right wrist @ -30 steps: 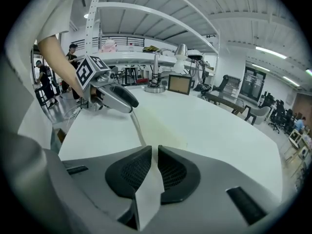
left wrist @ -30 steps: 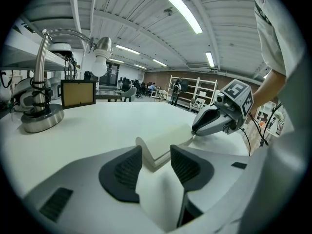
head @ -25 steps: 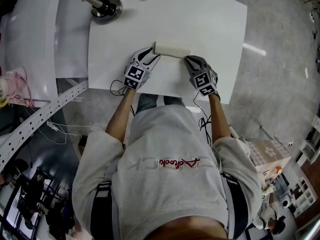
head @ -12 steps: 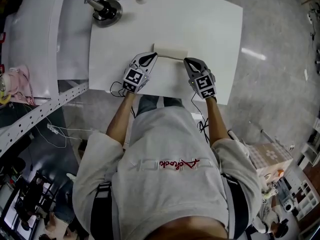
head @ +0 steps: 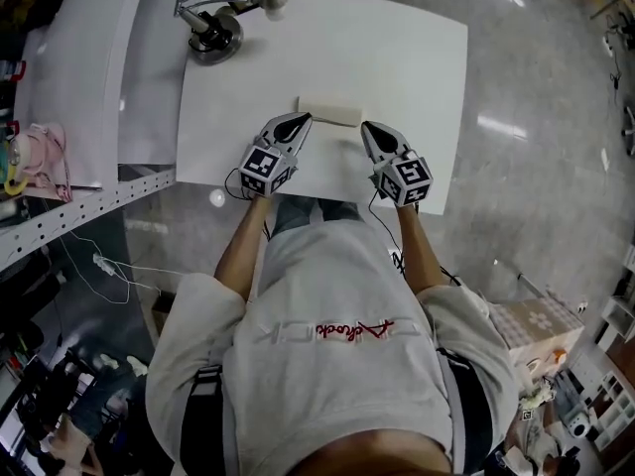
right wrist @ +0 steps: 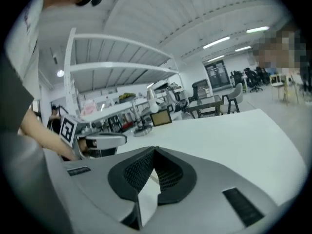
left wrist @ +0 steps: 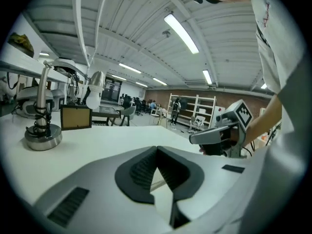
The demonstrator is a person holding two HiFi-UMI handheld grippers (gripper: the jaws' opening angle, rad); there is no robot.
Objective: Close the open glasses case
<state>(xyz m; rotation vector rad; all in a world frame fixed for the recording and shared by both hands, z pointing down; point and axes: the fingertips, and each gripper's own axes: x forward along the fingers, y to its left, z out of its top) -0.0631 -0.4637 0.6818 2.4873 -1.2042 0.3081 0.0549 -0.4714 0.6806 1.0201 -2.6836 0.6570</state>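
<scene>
The cream glasses case (head: 329, 113) lies on the white table (head: 417, 77), lid down as far as the head view shows. My left gripper (head: 301, 121) hovers just off the case's left near corner, jaws shut and empty. My right gripper (head: 366, 128) hangs off the right near corner, also shut with nothing in it. Neither touches the case. The left gripper view has its own shut gripper (left wrist: 156, 151) low in the frame and the right gripper (left wrist: 218, 136) beyond. From the right gripper view I see its shut gripper (right wrist: 154, 151) and the left gripper (right wrist: 100, 141). The jaws hide the case in both.
A metal desk lamp (head: 213, 26) stands at the table's far left corner, its base (left wrist: 43, 136) ahead of the left gripper. A small framed panel (left wrist: 75, 117) stands behind it. White shelving (head: 60, 107) runs along the left, and the table's near edge (head: 327, 194) is against the person.
Both grippers have drawn back from the case's ends toward the person and risen. The left jaws, open around the case's left end before, are shut now.
</scene>
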